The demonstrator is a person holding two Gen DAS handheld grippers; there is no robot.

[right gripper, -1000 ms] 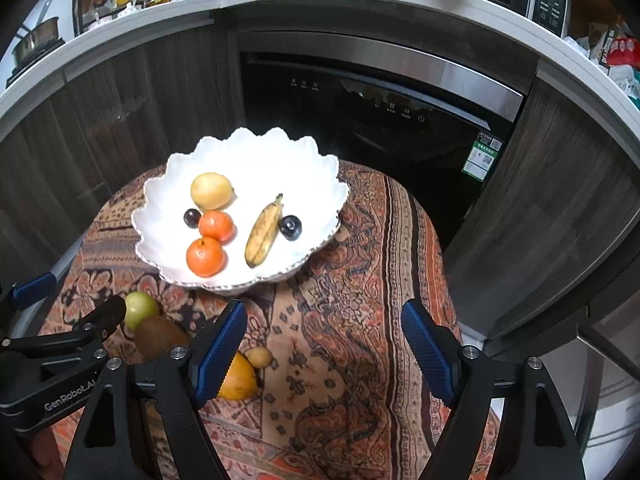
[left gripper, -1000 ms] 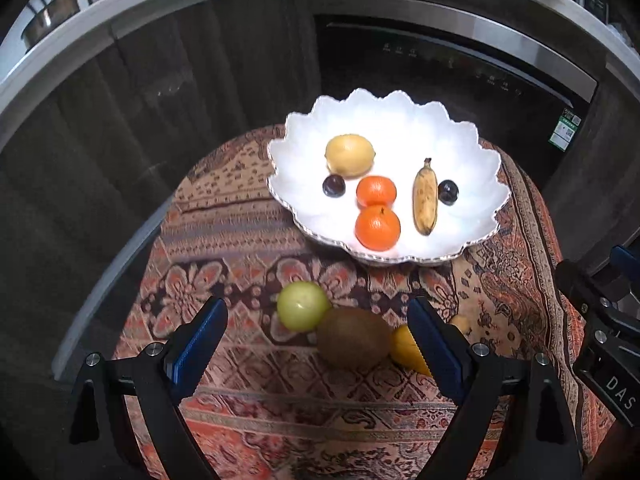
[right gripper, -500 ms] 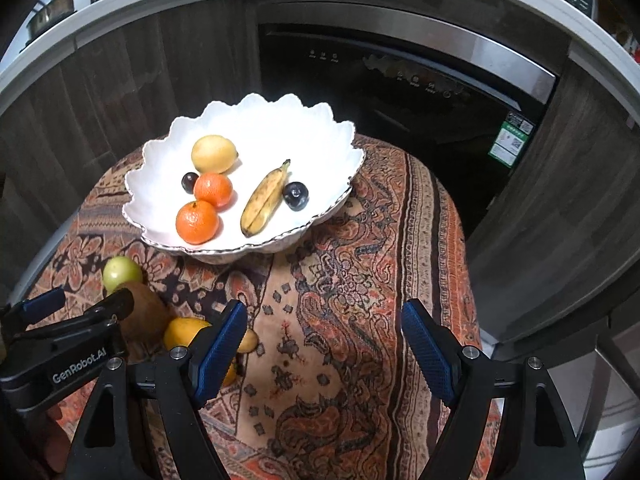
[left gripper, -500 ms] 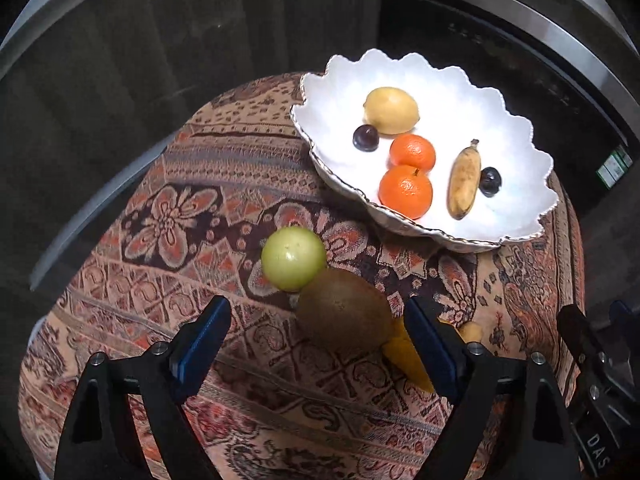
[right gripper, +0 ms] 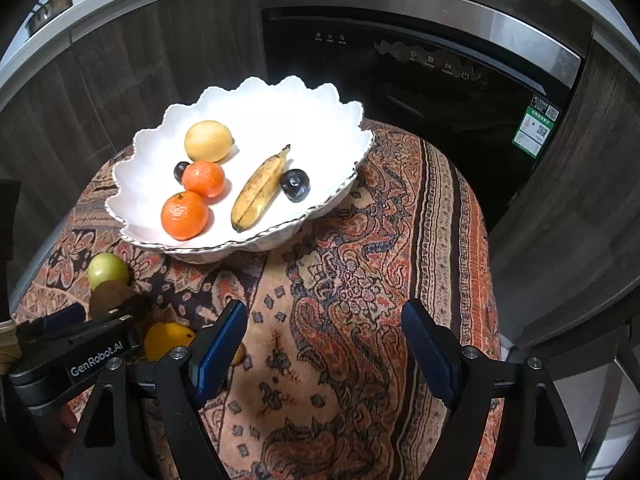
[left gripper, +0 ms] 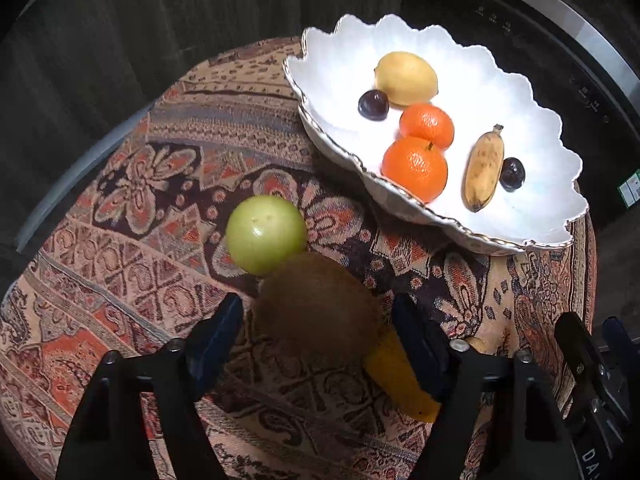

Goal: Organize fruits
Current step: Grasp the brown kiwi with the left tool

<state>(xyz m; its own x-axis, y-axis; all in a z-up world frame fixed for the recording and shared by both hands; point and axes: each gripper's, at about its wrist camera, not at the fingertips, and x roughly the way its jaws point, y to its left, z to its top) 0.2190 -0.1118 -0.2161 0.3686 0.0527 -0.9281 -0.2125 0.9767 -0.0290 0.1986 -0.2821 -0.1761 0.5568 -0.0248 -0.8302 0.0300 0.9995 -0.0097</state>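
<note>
Left-wrist footage showed the left gripper (left gripper: 318, 334) bracketing a brown kiwi (left gripper: 318, 316) on the patterned tablecloth (left gripper: 160, 208), its jaws closing with the fruit between them but the blue pads (left gripper: 218, 334) apparently not yet pressing on the skin, a gap being visible on each side. The gripper was angled steeply downward, seemingly so the fingers could straddle the widest part of the kiwi. A green apple (left gripper: 266, 234) lay touching the kiwi on its far side, and a yellow-orange fruit (left gripper: 398, 380), possibly a mango though largely hidden, sat just beside it under the right finger, which left little room for a clean grasp. The white scalloped bowl (left gripper: 532, 128) stood nearby toward the back of the table, already holding a lemon (left gripper: 406, 78), two mandarins (left gripper: 416, 168), a small spotted banana (left gripper: 484, 168) and two dark plums (left gripper: 373, 105), which suggested the loose fruit was being gathered there. From the right wrist, the right gripper (right gripper: 322, 350) hung with its jaws wide apart over bare cloth, nothing between them, probably waiting its turn for the remaining pieces. A small tan fruit (right gripper: 238, 354) peeped from behind its left finger.
</note>
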